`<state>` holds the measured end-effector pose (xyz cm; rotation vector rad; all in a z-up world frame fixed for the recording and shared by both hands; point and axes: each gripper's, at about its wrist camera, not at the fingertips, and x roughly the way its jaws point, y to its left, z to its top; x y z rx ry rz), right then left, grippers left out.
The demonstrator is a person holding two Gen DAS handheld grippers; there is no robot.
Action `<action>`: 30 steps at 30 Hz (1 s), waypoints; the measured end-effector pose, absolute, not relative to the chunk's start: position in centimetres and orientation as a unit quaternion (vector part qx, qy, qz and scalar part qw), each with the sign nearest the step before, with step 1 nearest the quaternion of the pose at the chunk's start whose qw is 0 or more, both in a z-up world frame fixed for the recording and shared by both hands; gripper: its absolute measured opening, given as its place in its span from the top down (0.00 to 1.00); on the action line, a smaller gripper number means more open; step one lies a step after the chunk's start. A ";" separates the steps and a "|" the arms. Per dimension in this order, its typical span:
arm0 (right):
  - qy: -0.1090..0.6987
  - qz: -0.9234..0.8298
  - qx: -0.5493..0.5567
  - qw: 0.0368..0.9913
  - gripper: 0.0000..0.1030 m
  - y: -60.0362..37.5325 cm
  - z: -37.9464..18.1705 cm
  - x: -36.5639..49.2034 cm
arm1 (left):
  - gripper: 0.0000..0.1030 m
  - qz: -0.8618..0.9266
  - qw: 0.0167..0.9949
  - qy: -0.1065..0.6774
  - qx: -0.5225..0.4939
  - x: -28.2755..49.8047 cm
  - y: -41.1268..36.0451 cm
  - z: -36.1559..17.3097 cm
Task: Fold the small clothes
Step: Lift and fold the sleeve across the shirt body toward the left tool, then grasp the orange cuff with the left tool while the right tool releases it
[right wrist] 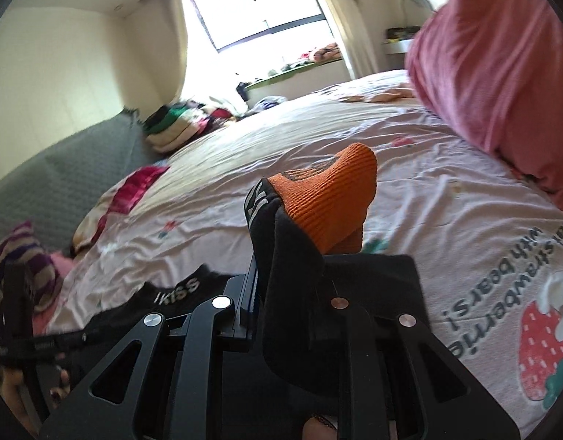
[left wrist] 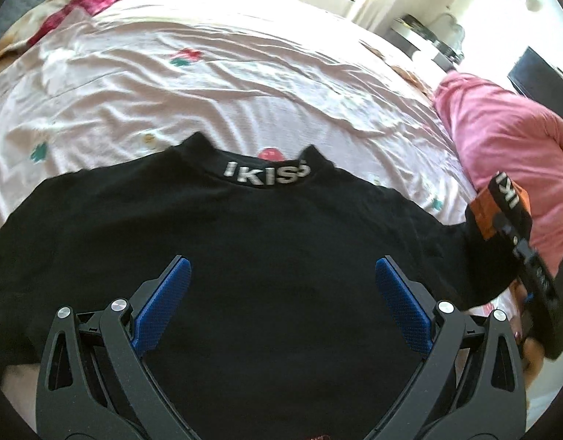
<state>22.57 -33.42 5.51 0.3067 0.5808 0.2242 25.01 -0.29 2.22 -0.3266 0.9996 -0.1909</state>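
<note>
A black shirt (left wrist: 244, 242) with a white-lettered collar (left wrist: 266, 174) lies spread on the bed, collar pointing away. My left gripper (left wrist: 281, 275) is open and empty, hovering over the shirt's middle with its blue pads (left wrist: 164, 304) wide apart. My right gripper (left wrist: 508, 220) is shut on the shirt's right sleeve and holds it raised off the bed. In the right wrist view the black sleeve with its orange cuff (right wrist: 332, 198) sticks up out of the shut right gripper (right wrist: 270, 212), and the collar (right wrist: 178, 289) lies at the lower left.
The bed has a wrinkled white sheet (left wrist: 208, 84) with a strawberry print (right wrist: 538, 344). A pink blanket (left wrist: 508, 139) is heaped at the right. A pile of clothes (right wrist: 186, 121) sits at the far side by a grey headboard (right wrist: 61, 183).
</note>
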 end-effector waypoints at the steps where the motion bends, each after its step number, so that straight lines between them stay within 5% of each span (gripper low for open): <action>1: 0.287 0.117 0.139 0.941 0.81 -32.6 5.4 22.5 | 0.08 -0.088 0.859 0.477 -0.165 25.0 0.2 2.1; 8: 0.292 0.157 0.077 0.940 0.79 -28.5 5.0 21.7 | 0.08 -0.084 0.845 0.489 -0.198 25.0 1.9 1.5; 18: 0.299 0.222 0.081 0.925 0.41 -26.3 4.8 20.7 | 0.08 -0.138 0.814 0.504 -0.254 24.8 0.5 -0.7; 24: 0.296 0.204 0.104 0.928 0.39 -28.3 5.3 20.7 | 0.10 -0.176 0.798 0.520 -0.249 24.4 -2.1 -1.8; 28: 0.301 0.175 0.129 0.929 0.38 -30.3 5.2 21.0 | 0.37 -0.200 0.789 0.531 -0.236 24.0 -4.0 -2.6; 30: 0.300 0.164 0.138 0.930 0.38 -31.1 5.1 21.0 | 0.41 -0.209 0.783 0.537 -0.232 23.9 -4.8 -3.1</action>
